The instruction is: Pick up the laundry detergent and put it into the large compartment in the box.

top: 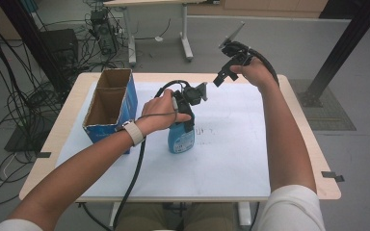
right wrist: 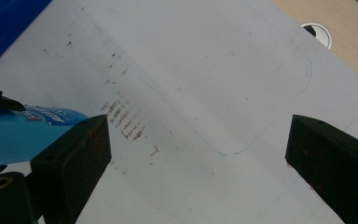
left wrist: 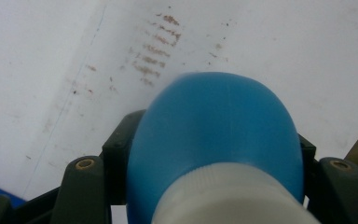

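White-covered worktop (top: 231,159): left gripper (top: 189,113) clamps the blue bottle (top: 181,138) mid-worktop; right gripper (top: 229,67), jaws spread, hovers over the far edge.

High view: fixed above the table's (top: 298,113) near edge, facing forward and down. Left gripper view: pressed close over the blue bottle (left wrist: 214,135), looking down at the white sheet (left wrist: 279,56). Right gripper view: higher, angled toward the far-right corner; shares bottle (right wrist: 23,133) and sheet.

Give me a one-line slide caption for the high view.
Left gripper clamps upright blue bottle beside cardboard box; right gripper open.
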The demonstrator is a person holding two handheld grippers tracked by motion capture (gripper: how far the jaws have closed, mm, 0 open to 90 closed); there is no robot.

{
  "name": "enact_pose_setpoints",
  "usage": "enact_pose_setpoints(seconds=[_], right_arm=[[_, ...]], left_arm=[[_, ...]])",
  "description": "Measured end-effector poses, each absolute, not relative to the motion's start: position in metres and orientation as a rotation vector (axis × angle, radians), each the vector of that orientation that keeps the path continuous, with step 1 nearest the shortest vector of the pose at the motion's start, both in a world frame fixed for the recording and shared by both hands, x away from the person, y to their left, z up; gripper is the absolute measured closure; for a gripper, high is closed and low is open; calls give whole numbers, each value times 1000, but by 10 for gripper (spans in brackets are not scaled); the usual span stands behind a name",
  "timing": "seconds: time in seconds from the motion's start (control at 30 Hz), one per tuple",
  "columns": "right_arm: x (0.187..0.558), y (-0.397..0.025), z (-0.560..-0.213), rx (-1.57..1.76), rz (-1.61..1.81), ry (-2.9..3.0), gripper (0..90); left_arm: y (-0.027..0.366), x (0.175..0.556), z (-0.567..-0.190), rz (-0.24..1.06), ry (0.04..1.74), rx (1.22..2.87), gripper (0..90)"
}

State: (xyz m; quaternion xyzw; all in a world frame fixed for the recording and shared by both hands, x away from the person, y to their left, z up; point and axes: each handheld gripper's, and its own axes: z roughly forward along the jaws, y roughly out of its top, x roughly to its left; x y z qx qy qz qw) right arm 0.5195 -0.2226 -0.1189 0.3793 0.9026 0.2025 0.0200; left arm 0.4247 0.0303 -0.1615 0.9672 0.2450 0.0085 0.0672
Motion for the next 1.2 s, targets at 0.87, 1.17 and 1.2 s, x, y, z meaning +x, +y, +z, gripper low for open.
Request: enact_pose_setpoints(seconds=[0.87,1.17,1.2], right_arm=[[517,-222,-117,1179,622,2799,69],[515,-224,-116,1183,624,2794,69],[515,-225,-116,1182,625,2793,69]], left_arm=[[37,423,-163,23,745,2883,394],[36,423,-163,25,745,2890,395],[36,423,-163,25,745,2890,395]])
